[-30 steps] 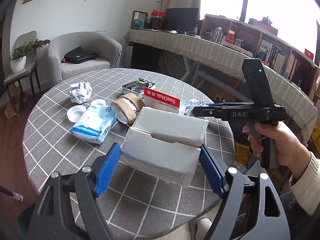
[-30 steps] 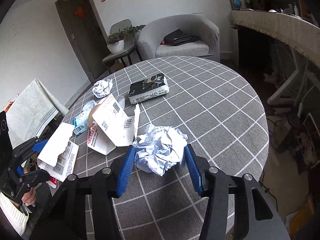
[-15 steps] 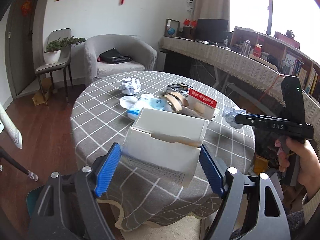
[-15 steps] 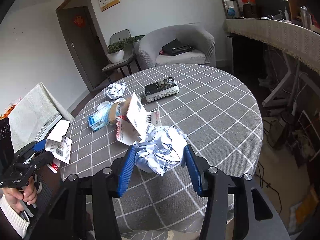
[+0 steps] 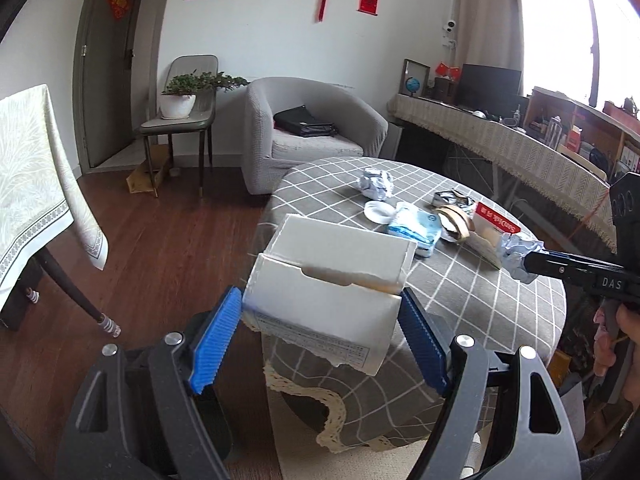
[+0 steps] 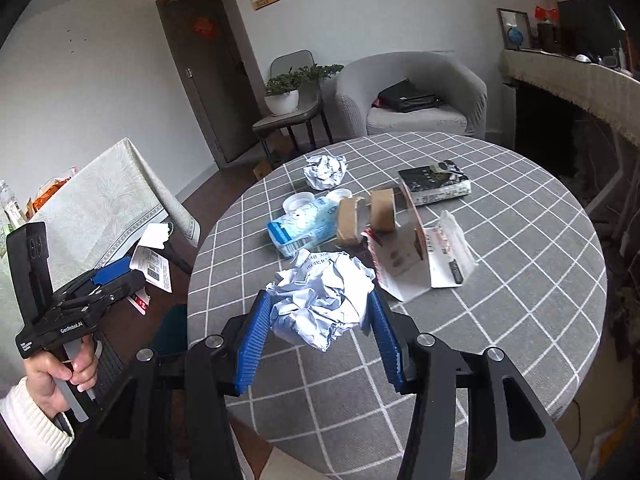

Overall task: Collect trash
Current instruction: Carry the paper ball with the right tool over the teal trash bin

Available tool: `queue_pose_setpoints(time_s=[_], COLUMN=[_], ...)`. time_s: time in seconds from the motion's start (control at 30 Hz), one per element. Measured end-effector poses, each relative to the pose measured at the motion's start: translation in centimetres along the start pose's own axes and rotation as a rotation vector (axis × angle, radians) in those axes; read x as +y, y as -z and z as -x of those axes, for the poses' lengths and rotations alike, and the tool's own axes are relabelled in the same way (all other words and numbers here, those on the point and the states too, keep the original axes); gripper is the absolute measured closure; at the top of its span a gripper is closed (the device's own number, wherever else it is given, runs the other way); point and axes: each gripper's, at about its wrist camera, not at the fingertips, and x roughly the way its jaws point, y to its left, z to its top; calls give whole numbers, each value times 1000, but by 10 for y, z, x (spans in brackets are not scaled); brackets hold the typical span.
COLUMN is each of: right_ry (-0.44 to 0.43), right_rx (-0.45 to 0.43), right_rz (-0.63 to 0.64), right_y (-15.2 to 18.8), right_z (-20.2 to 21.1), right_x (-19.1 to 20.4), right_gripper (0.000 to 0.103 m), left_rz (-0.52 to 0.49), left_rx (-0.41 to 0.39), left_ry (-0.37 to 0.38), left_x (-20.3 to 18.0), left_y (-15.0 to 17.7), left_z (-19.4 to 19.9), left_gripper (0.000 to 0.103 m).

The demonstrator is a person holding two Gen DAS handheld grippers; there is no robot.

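My left gripper (image 5: 320,340) is shut on a white cardboard box (image 5: 328,280) and holds it in the air beside the round table's left edge, over the wood floor. It also shows in the right wrist view (image 6: 116,280), off the table's left side. My right gripper (image 6: 316,336) is shut on a crumpled paper ball (image 6: 324,300) above the table's near part; the ball also shows in the left wrist view (image 5: 516,254). More trash lies on the checked tablecloth (image 6: 500,320): a second paper ball (image 6: 325,171), a blue tissue pack (image 6: 302,228), tape rolls (image 6: 366,214), an open red-and-white box (image 6: 408,256), a black packet (image 6: 434,182).
A white lid (image 6: 298,202) lies by the tissue pack. A second table with a pale cloth (image 5: 28,184) stands at the left. A grey armchair (image 5: 308,132) and a chair with a potted plant (image 5: 180,100) stand behind. A dark green object (image 6: 170,332) sits on the floor by the table.
Both grippers have pulled back and up from the table with their loads. The left gripper has swung left, off the table's edge, with the white box.
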Motion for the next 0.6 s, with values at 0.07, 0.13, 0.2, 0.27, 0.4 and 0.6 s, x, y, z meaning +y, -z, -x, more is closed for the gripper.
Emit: queue_pose_setpoints(time_s=[0.07, 0.13, 0.2, 0.27, 0.4, 0.6], right_ry=[-15, -35, -57, -77, -125, -188], right_rx=[0, 1, 2, 3, 10, 47], right_rz=[9, 19, 31, 45, 69, 119], right_y=[-4, -10, -15, -19, -27, -31], right_z=[-7, -15, -23, -31, -51, -86], right_x=[10, 23, 37, 53, 86, 139], right_gripper=[52, 52, 52, 52, 52, 52], left_rz=[11, 25, 36, 44, 60, 91], left_rx=[3, 10, 23, 37, 95, 183], left_ry=[-33, -61, -85, -109, -157, -218], left_x=[15, 30, 46, 61, 92, 134], left_y=[3, 3, 7, 12, 24, 46], left_z=[0, -2, -4, -6, -13, -21], left_gripper=[22, 22, 22, 22, 22, 22])
